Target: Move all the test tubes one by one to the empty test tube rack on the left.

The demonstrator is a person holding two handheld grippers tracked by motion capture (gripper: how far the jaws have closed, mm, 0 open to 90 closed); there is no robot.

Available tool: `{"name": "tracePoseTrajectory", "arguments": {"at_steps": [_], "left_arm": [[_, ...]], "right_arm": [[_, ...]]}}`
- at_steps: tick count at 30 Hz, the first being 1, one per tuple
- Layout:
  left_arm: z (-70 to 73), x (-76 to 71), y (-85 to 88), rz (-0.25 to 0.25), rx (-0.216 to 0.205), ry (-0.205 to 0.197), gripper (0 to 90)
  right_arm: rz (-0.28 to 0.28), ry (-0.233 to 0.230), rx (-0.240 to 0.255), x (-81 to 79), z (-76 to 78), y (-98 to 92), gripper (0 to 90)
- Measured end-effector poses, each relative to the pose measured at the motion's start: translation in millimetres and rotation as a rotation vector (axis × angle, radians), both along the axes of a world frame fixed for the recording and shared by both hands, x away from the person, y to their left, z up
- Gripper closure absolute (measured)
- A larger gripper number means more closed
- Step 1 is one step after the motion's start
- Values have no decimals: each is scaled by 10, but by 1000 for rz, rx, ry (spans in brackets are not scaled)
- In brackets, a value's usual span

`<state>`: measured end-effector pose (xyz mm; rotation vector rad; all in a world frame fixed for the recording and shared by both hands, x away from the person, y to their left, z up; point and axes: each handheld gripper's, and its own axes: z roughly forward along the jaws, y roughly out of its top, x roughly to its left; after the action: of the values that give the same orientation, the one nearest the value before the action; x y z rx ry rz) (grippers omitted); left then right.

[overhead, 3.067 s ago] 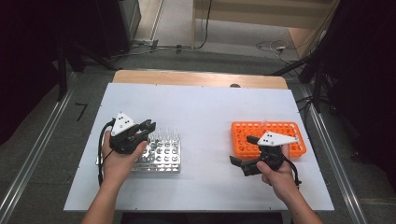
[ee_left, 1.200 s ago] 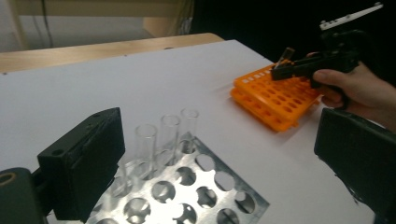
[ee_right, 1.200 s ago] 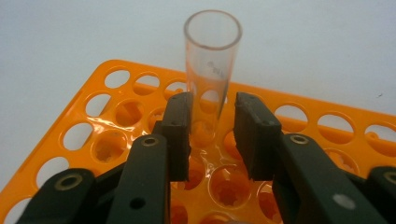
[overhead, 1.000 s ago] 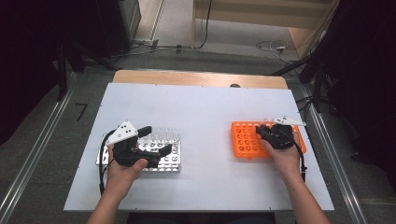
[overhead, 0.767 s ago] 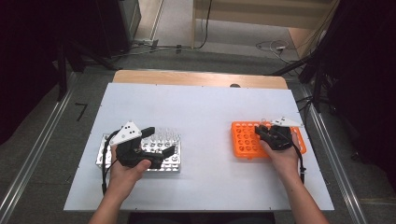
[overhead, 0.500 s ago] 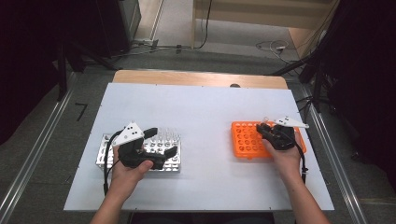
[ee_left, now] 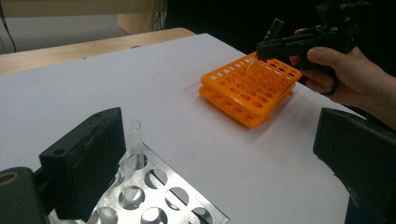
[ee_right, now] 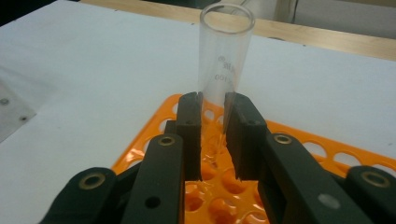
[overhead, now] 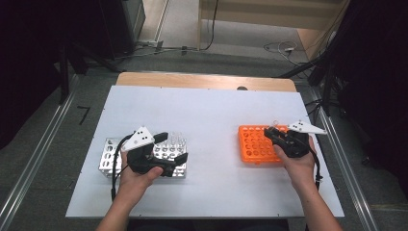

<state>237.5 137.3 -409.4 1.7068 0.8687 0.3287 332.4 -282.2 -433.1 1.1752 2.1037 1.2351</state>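
Observation:
An orange tube rack point(overhead: 255, 147) lies on the right of the white table point(overhead: 211, 110). My right gripper point(overhead: 272, 134) hovers over its far right part, shut on a clear test tube point(overhead: 275, 124) that points up and hangs tilted above the holes. In the right gripper view the tube point(ee_right: 226, 51) rises between the closed jaws point(ee_right: 214, 121), above the orange rack point(ee_right: 164, 109). A metal rack point(overhead: 109, 156) with clear tubes point(overhead: 175, 139) sits at the left. My left gripper point(overhead: 172, 147) rests over it, open, with nothing between its jaws point(ee_left: 219, 158).
The left gripper view has one clear tube point(ee_left: 132, 140) standing in the metal rack point(ee_left: 154, 186), with the orange rack point(ee_left: 243, 93) and the right gripper point(ee_left: 261, 49) farther off. A wooden strip point(overhead: 202, 81) borders the table's far edge. Cables lie on the floor beyond.
My right gripper has risen slightly over the orange rack with the tube in it. The left gripper stays over the metal rack, barely shifted.

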Motion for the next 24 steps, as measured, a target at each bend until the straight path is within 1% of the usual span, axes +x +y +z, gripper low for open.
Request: {"name": "tracePoseTrajectory", "arguments": {"at_steps": [5,9,13,15,17,18,19,21,24], "left_arm": [[11,-15,-35,-17,-8,-3,16],[27,-21,-77,-26,-9,-8,16],[43,-26,-134,-47,-13,-13,26],[44,-28,-166,-62,-15,-9,29],[41,-38,-204,-78,-19,-16,33],[43,-47,-223,-90,-22,-24,35],[48,-50,-250,-111,-27,-21,35],[54,-56,-291,-133,-23,-26,32],[57,-62,-368,-148,-17,-22,35]], "right_arm": [[64,1,-23,-132,46,155,737],[115,6,-19,-244,92,277,736],[163,9,-17,-347,128,386,735],[184,5,-22,-399,149,442,735],[201,3,-24,-440,165,489,734],[211,1,-23,-461,171,516,734],[218,5,-22,-483,177,542,734],[237,11,-20,-521,181,597,734],[270,13,-23,-585,183,696,733]]}}
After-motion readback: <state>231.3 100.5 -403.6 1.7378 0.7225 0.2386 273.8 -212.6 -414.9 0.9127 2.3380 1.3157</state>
